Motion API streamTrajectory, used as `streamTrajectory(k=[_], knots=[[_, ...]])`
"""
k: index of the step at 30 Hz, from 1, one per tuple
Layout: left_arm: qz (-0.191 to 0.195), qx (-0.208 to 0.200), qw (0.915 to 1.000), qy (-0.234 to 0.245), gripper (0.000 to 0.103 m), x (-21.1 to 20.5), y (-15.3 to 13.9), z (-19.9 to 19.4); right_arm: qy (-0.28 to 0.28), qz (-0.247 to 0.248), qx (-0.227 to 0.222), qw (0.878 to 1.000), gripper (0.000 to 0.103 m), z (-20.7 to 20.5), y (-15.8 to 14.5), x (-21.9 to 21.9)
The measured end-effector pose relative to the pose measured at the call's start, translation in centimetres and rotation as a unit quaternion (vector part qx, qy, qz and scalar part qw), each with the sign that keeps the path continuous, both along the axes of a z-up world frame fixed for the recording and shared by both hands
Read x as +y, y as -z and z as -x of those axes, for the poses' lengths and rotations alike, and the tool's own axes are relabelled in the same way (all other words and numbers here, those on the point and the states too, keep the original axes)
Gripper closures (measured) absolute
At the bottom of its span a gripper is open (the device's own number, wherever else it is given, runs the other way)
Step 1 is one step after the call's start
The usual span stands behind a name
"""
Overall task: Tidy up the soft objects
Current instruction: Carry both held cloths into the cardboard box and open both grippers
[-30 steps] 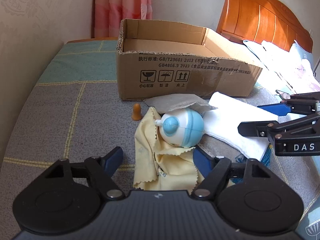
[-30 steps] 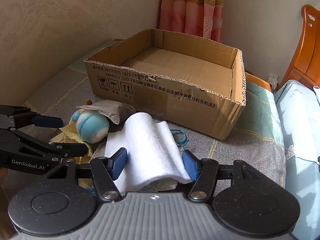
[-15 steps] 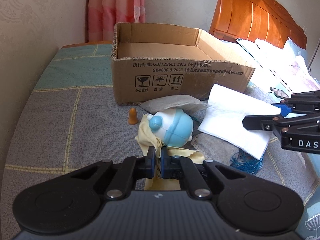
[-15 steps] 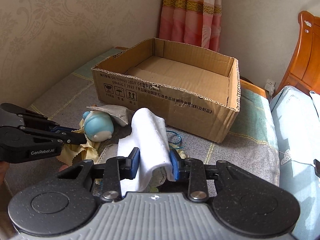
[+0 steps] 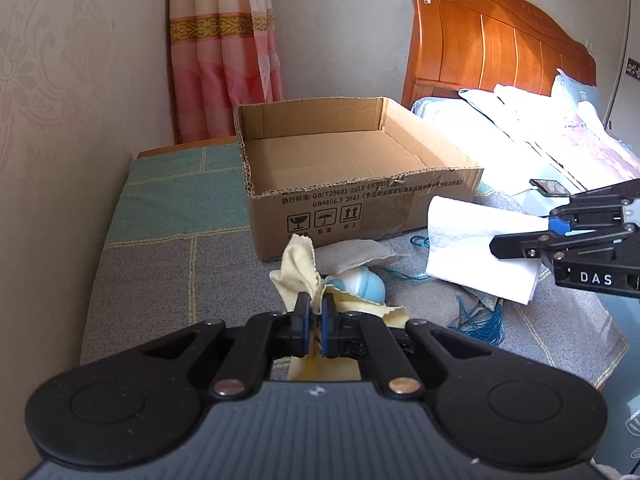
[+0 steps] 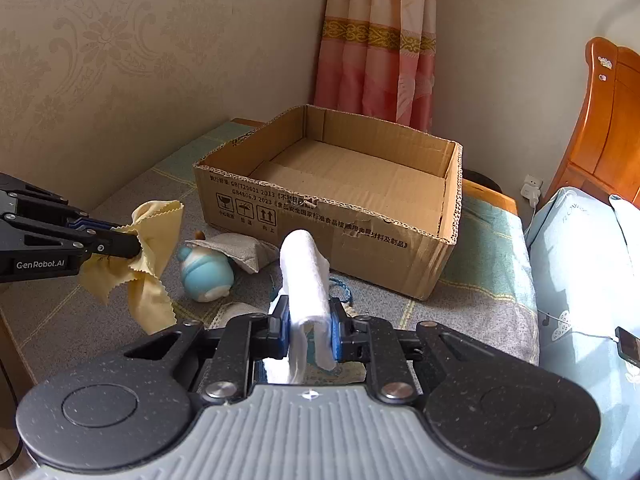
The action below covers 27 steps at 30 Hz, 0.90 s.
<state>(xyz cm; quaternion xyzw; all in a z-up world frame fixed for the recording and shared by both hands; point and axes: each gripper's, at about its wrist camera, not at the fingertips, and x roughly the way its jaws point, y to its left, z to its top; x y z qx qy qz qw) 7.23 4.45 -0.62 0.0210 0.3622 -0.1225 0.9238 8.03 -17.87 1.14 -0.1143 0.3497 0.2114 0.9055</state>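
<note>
bedroom surface: grey-green patchwork bedspread (image 5: 168,264), empty cardboard box (image 5: 352,184) sitting on it, open side up
left wrist view: left gripper (image 5: 314,320) is pinching yellow cloth (image 5: 298,264), lifted off the bed; blue-white toy (image 5: 360,286) and grey pouch (image 5: 356,254) are lying in front of the box
right wrist view: right gripper (image 6: 308,330) is clamping folded white towel (image 6: 306,276), short of the box
risk: trailing cloth could be snagging the toy or box rim; thin pinch could be slipping
count: 1 box, 2 cloths held, 1 toy, 1 pouch
</note>
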Motion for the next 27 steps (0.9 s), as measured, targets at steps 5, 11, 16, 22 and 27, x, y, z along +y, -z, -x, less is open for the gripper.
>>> streamTrajectory(k=[5, 11, 16, 22, 27], knots=[[0.007, -0.013, 0.9999, 0.004, 0.100, 0.1, -1.8, -0.2, 0.007, -0.023, 0.000, 1.000, 0.081, 0.1, -1.5, -0.9], [0.003, -0.041, 0.9990, 0.017, 0.100, -1.1, -4.2, -1.7, 0.018, -0.053, 0.014, 0.998, 0.082, -0.9, -3.3, -2.3], [0.006, -0.051, 0.9983, 0.027, 0.100, -2.1, -5.8, -4.1, 0.023, -0.051, 0.004, 0.998, 0.082, -0.7, -4.6, -2.8], [-0.004, -0.043, 0.9987, 0.028, 0.100, -3.2, -6.8, -9.0, 0.026, -0.050, -0.010, 0.998, 0.082, -0.5, -6.0, -3.0], [-0.016, -0.028, 0.9992, 0.022, 0.099, -4.0, -6.5, -13.1, 0.030, -0.048, -0.017, 0.998, 0.082, -0.7, -6.6, -3.1]])
